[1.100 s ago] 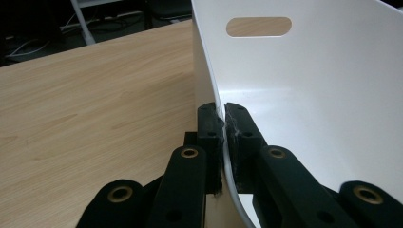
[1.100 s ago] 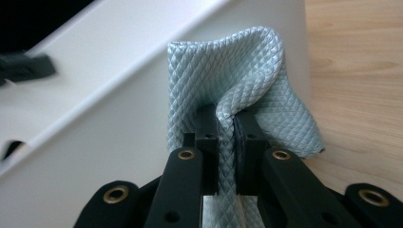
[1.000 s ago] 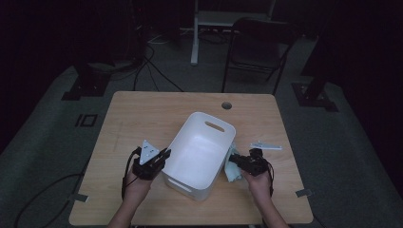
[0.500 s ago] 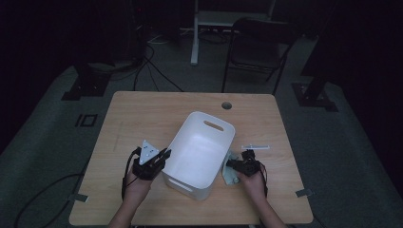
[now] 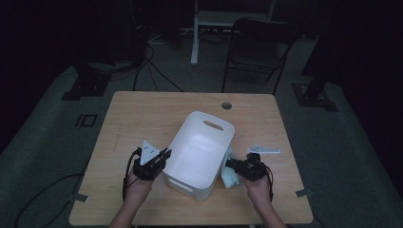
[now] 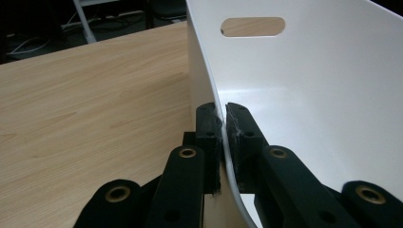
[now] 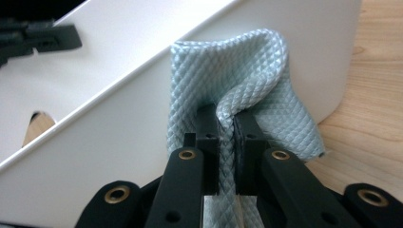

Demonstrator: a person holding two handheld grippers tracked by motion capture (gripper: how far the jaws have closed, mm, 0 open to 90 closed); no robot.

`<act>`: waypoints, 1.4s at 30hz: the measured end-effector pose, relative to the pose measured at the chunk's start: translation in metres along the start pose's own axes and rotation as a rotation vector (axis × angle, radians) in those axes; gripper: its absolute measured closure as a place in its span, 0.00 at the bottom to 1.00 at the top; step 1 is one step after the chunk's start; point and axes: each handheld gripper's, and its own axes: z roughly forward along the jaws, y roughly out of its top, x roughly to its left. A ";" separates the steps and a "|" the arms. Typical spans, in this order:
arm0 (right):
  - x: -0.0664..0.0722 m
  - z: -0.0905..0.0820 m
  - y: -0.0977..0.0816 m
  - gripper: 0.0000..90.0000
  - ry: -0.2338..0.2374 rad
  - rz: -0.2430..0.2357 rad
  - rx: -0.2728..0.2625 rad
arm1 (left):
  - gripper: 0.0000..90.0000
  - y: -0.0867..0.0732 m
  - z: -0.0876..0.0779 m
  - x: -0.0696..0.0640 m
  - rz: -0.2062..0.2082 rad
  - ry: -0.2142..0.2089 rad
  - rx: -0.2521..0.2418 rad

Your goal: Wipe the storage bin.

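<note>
The left hand-held gripper (image 6: pixel 222 130) pinched the white tub's (image 5: pixel 199 152) wall to keep it steady. The right hand-held gripper (image 7: pixel 227 142) squeezed a blue cloth (image 7: pixel 247 80) against its outside, likely for wiping.

Smooth glossy white plastic bin (image 6: pixel 304 95), quilted matt cloth (image 7: pixel 247 66), wood-grain table (image 6: pixel 85 104).

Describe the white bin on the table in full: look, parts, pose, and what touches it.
The white bin looks like smooth plastic, rectangular with rounded corners and an oval handle slot in each end wall. It is empty, lying skewed on the wooden table, and appears tipped. The left gripper clamps the thin rim of one long wall. At the opposite wall, a pale blue quilted cloth, pinched by the right gripper, lies against its outside.
</note>
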 end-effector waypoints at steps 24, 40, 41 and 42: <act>-0.024 0.034 -0.025 0.93 -0.032 0.110 0.161 | 0.93 0.001 0.000 -0.004 0.011 0.058 0.011; 0.015 -0.006 -0.017 0.92 0.077 -0.017 0.006 | 0.93 0.000 0.001 0.000 -0.016 0.003 0.004; 0.013 -0.002 -0.019 0.92 0.055 -0.019 0.022 | 0.93 0.000 0.001 0.000 -0.015 0.001 0.004; 0.011 0.000 -0.021 0.92 0.048 -0.012 0.032 | 0.93 0.001 0.001 -0.001 -0.013 0.003 0.005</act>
